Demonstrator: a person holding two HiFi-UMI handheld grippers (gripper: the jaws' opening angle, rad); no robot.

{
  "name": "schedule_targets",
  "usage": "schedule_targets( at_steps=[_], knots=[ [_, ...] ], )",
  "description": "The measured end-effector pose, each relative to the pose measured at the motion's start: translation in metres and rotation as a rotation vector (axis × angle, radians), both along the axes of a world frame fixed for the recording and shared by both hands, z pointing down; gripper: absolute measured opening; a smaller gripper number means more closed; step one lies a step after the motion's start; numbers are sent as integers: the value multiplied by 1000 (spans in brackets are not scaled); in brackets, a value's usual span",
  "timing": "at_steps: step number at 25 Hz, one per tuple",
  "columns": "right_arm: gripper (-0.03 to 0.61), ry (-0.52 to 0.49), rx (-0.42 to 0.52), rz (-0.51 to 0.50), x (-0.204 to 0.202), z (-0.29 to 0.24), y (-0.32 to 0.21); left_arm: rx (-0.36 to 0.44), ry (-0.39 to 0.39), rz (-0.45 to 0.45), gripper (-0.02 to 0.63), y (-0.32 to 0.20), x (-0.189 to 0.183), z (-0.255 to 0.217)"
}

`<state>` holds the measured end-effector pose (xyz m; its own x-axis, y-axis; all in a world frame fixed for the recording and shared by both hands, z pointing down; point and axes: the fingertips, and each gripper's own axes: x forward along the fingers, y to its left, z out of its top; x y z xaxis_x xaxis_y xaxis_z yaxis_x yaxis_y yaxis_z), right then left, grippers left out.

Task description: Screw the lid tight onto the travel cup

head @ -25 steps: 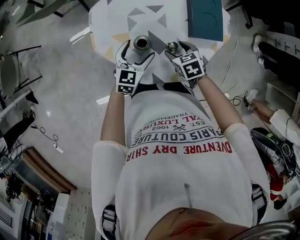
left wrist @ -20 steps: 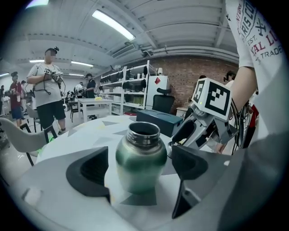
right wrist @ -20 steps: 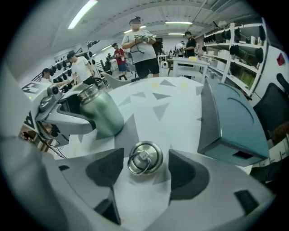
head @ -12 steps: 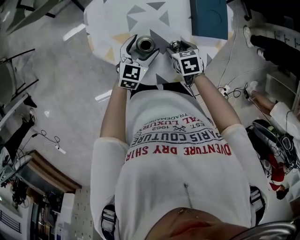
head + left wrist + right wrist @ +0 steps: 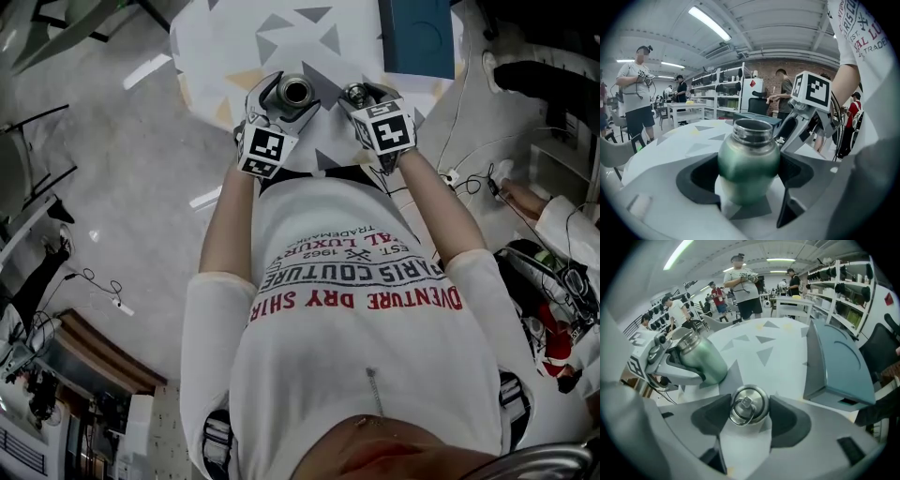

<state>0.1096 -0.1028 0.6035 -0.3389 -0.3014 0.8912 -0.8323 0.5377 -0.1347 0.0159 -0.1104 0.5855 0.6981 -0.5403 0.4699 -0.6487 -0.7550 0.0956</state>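
Observation:
A green metal travel cup (image 5: 748, 161) with an open steel mouth sits between the pads of my left gripper (image 5: 289, 94). These jaws have just been closing, and the pads now press on the cup's sides. It leans a little in the right gripper view. The steel lid (image 5: 749, 405), ring handle up, lies between the pads of my right gripper (image 5: 362, 96). Those jaws have also just been closing, and they are shut on the lid. Cup and lid are side by side and apart, over the near edge of the table (image 5: 234, 37).
The round table is white with grey and yellow triangles. A teal box (image 5: 415, 36) lies on it just beyond the right gripper. Several people stand at benches and shelves behind. Cables run over the floor (image 5: 459, 178) on the right.
The left gripper's fingers have drawn in against the cup, and that gripper has sunk slightly. The right gripper has stayed round the lid and barely moved.

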Motion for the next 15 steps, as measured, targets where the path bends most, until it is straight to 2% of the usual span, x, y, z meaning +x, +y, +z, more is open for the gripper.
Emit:
schedule_targets(
  at_steps=[7,12,15],
  knots=[
    [262,-39,100,-177,-24,-52,-12,0,4,67,385,3,2,0],
    [262,-115,179,-446,-63,-98,-15,-22,-12,98,385,1,3,2],
    [262,-127,191,-593,-86,-119,-15,-34,-19,118,385,2,5,3]
  ],
)
